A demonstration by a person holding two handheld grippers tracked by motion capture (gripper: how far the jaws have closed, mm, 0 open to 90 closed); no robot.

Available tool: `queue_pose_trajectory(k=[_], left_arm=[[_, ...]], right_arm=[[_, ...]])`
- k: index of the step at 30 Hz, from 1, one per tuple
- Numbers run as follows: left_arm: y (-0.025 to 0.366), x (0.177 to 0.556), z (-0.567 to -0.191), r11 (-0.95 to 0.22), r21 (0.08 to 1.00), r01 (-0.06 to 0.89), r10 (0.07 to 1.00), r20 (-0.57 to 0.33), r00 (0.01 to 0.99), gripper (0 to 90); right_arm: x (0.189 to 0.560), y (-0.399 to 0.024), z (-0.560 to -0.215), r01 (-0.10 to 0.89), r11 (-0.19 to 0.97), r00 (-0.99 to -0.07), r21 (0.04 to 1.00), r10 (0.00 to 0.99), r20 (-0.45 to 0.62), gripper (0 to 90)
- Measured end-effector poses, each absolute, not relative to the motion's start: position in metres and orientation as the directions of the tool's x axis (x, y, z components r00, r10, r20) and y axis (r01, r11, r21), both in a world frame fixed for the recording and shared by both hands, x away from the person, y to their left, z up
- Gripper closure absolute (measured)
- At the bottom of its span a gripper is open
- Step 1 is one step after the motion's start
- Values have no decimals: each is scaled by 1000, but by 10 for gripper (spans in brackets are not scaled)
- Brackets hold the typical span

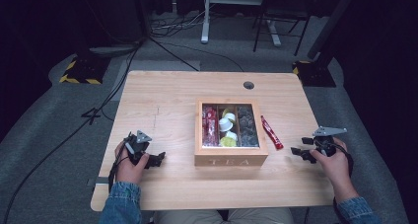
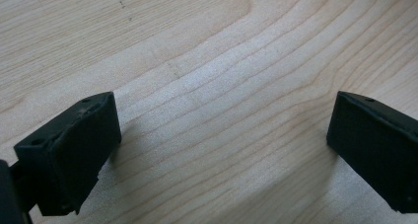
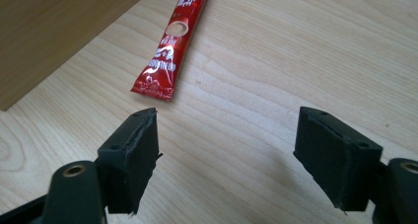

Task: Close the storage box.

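The surface (image 1: pixel 162 100) is pale wood with fine wavy grain. At its centre the box (image 1: pixel 230 160) is light tan, with "TEA" in paler letters on its front. Inside, red packets (image 1: pixel 210 126) fill the 9 o'clock compartment, white and yellow pods (image 1: pixel 227 128) the middle, grey ones (image 1: pixel 247 126) the 3 o'clock one. The sachet (image 3: pixel 170 51) is glossy red with white print. Each hand-held gripper is black: left (image 1: pixel 156 159), right (image 1: pixel 297 152). The sleeves (image 1: pixel 121 204) are blue denim.

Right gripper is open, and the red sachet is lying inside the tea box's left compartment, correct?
Not quite. The right gripper is open, but the red sachet lies on the table, outside the tea box, beside its right wall. The high view and the right gripper view show it.
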State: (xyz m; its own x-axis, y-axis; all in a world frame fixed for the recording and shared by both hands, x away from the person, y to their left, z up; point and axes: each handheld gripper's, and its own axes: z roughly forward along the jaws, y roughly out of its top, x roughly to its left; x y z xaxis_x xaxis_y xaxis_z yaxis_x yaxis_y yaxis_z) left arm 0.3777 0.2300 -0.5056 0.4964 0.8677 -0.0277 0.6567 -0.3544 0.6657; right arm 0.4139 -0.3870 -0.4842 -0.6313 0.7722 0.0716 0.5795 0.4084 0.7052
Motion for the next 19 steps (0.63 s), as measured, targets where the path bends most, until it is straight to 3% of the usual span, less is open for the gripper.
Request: queue_pose_trajectory(k=[8, 15, 19], left_arm=[[230, 378, -505, -359, 664, 656, 867, -23, 497, 1], [230, 378, -505, -358, 664, 656, 867, -23, 497, 1], [230, 378, -505, -357, 664, 657, 868, -23, 496, 1]], right_arm=[[410, -382, -495, 562, 438, -656, 702, 753, 55, 231], [405, -374, -504, 527, 431, -638, 732, 770, 6, 113], [406, -372, -504, 524, 442, -638, 728, 770, -9, 94]])
